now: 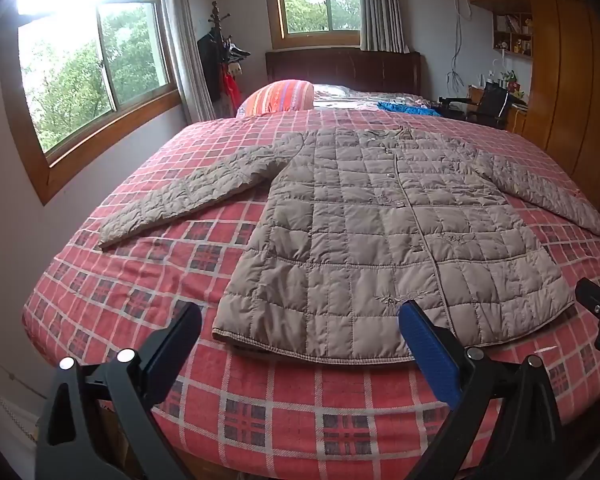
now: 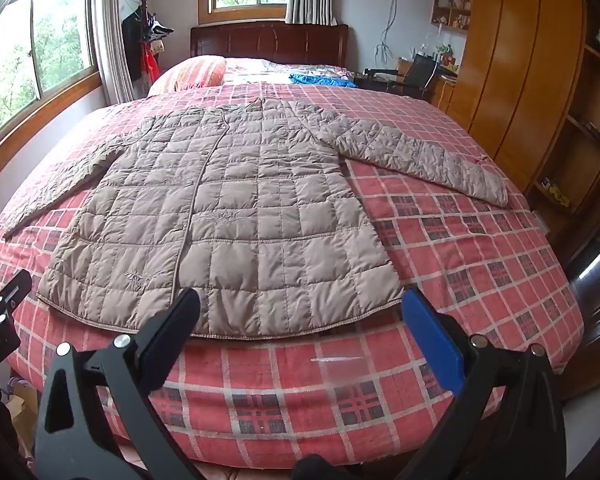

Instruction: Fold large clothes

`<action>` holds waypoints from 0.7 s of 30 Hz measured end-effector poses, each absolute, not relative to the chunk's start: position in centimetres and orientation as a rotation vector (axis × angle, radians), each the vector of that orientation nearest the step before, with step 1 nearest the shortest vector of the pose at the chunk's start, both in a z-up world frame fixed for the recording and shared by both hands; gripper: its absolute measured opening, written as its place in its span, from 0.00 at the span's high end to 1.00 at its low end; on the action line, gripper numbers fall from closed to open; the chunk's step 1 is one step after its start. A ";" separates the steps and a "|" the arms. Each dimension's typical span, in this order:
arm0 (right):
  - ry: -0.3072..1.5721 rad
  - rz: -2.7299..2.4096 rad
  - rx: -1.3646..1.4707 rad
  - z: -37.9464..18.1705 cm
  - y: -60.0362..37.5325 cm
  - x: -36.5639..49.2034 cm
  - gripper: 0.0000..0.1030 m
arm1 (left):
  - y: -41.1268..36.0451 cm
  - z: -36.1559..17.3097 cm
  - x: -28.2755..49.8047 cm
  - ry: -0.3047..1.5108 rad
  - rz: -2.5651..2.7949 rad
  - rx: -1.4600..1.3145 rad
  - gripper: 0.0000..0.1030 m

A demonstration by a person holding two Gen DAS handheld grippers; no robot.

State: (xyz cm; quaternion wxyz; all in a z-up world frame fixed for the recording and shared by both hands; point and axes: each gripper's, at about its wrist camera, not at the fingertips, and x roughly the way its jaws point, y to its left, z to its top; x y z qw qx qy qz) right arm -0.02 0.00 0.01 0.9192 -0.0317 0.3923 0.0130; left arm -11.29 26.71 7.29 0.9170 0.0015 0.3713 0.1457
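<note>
lying flat, front up, on the plaid bed: quilted beige jacket, sleeves spread wide, likely laid out ready for folding. left claw and right claw spread wide, empty, poised just short of the hem.

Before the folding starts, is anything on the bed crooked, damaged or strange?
Nothing stands out. The quilted jacket lies flat, front up, on the plaid bedspread, both sleeves spread out. A blue cloth lies crumpled near the headboard, away from the jacket.
</note>
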 end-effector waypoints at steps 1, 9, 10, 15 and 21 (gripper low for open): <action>0.809 0.028 -0.065 0.0 0.0 0.0 0.03 | 26.7 7.3 -11.3 0.761 0.302 0.006 0.04; 0.814 0.029 -0.062 0.0 0.0 0.0 0.03 | 26.7 7.3 -11.3 0.762 0.309 0.006 0.04; 0.814 0.029 -0.062 0.0 0.0 0.0 0.03 | 26.8 7.2 -11.3 0.762 0.301 0.006 0.04; 0.813 0.030 -0.061 0.0 0.0 0.0 0.03 | 26.7 7.2 -11.3 0.763 0.300 0.006 0.04; 0.813 0.030 -0.061 0.0 0.0 0.0 0.03 | 26.7 7.3 -11.3 0.763 0.300 0.006 0.04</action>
